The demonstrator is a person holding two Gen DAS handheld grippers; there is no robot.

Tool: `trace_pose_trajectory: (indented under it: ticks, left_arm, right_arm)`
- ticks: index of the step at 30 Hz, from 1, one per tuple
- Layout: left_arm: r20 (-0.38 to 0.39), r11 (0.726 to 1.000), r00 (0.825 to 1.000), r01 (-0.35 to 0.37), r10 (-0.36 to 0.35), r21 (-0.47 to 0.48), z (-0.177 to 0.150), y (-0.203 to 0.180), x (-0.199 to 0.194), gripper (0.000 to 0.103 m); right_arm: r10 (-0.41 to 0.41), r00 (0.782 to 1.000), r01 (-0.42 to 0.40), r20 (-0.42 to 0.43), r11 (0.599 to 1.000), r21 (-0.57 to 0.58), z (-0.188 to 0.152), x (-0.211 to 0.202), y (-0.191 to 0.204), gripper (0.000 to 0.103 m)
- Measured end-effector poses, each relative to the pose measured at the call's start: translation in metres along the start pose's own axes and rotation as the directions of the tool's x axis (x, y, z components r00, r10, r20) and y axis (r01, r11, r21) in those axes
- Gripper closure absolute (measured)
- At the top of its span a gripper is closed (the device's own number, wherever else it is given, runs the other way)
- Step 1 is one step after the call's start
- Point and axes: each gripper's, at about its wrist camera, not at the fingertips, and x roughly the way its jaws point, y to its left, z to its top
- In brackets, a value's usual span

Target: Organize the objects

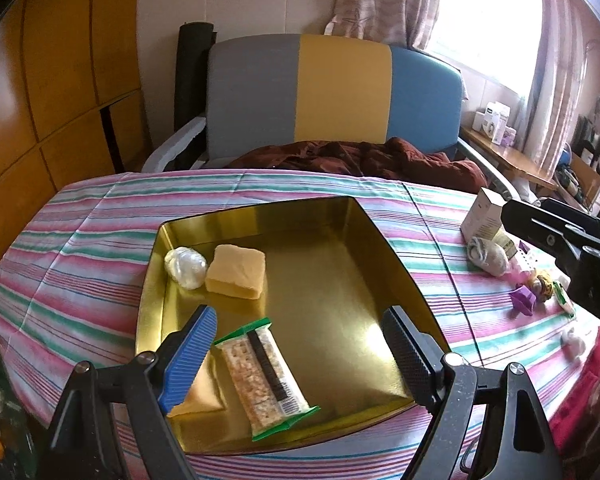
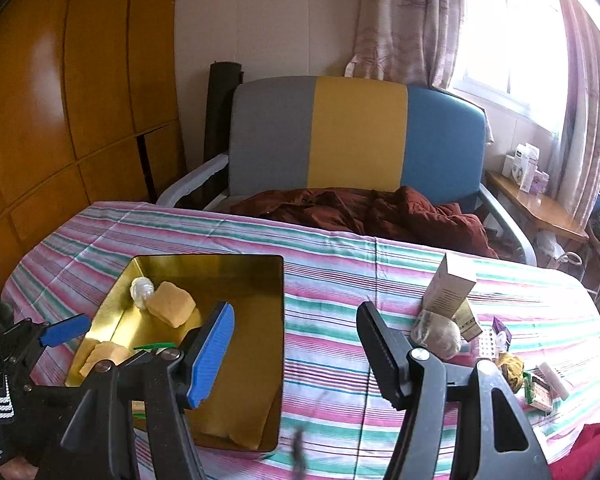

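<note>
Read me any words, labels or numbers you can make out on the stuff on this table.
None can be read.
Snack bar: barcode and print, too small.
Upright carton: lines of print, blurred.
Small dark box: lettering, blurred.
Boxes on the side table: too far.

I see a tabletop [image 2: 332, 280] covered by a pink, green and white striped cloth [image 1: 100, 220]. On its left lies a shallow gold tray [image 1: 332, 280]. At the right, well apart from the tray, stands a small carton [image 2: 450, 284], with a grey-beige bundle [image 2: 440, 334] and a cluster of small items [image 2: 508, 360] just beside it.
</note>
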Motion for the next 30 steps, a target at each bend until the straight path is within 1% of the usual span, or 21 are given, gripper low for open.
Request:
trace_pose_trajectory:
  ticks: [13,22,25,27,30]
  left_arm:
    - [0.007,0.997,0.999,0.040,-0.041,0.058,0.015,-0.031,0.009,0.018]
    - [-0.002,0.991,0.997,0.078,-0.078,0.108,0.024,-0.058,0.021,0.018]
    - [-0.011,0.986,0.995,0.099,-0.099,0.131,0.028,-0.070,0.026,0.018]
    - [-0.012,0.981,0.993,0.116,-0.115,0.153,0.031,-0.080,0.029,0.018]
    - [-0.024,0.970,0.988,0.156,-0.154,0.189,0.035,-0.099,0.036,0.018]
  right_arm:
    - [-0.063,0.998,0.064,-0.015,0.997,0.038,-0.005,0.004,-0.036,0.038]
    - [-0.122,0.991,0.125,-0.047,0.990,0.060,-0.011,0.011,-0.067,0.038]
    - [-0.145,0.987,0.150,-0.075,0.987,0.063,-0.016,0.016,-0.083,0.038]
    - [-0.135,0.984,0.146,-0.117,0.986,0.086,-0.020,0.021,-0.105,0.038]
    - [-0.136,0.972,0.160,-0.190,0.980,0.118,-0.030,0.024,-0.144,0.038]
